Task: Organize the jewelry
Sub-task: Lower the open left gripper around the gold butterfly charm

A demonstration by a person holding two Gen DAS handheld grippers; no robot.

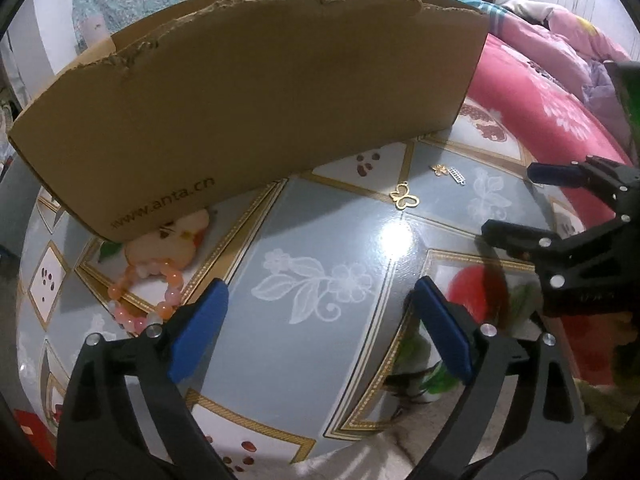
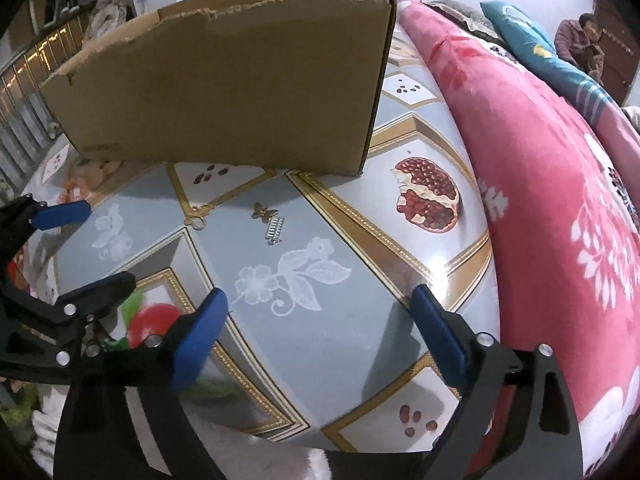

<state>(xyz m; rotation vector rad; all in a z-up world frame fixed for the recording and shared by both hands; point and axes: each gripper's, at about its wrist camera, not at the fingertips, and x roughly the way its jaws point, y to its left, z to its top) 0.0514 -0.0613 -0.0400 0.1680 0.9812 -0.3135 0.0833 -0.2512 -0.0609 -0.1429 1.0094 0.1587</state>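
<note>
A gold butterfly pendant (image 1: 404,197) lies flat on the patterned tablecloth (image 1: 320,240). Beyond it sit a small gold flower charm (image 1: 439,169) and a silver ladder charm (image 1: 456,176). A pink and orange bead bracelet (image 1: 144,296) rests at the left, beside the box. My left gripper (image 1: 320,292) is open over bare cloth with nothing between its blue pads. My right gripper (image 2: 320,300) is also open and empty, with the flower charm (image 2: 264,212) and ladder charm (image 2: 275,230) ahead of it. Each gripper shows in the other's view: right gripper (image 1: 514,202), left gripper (image 2: 102,246).
A tall brown cardboard box (image 1: 248,112) with a torn top edge stands across the back of the table. A pink flowered quilt (image 2: 560,200) lies on a bed along the table's right side. A person (image 2: 580,40) sits far back at the right.
</note>
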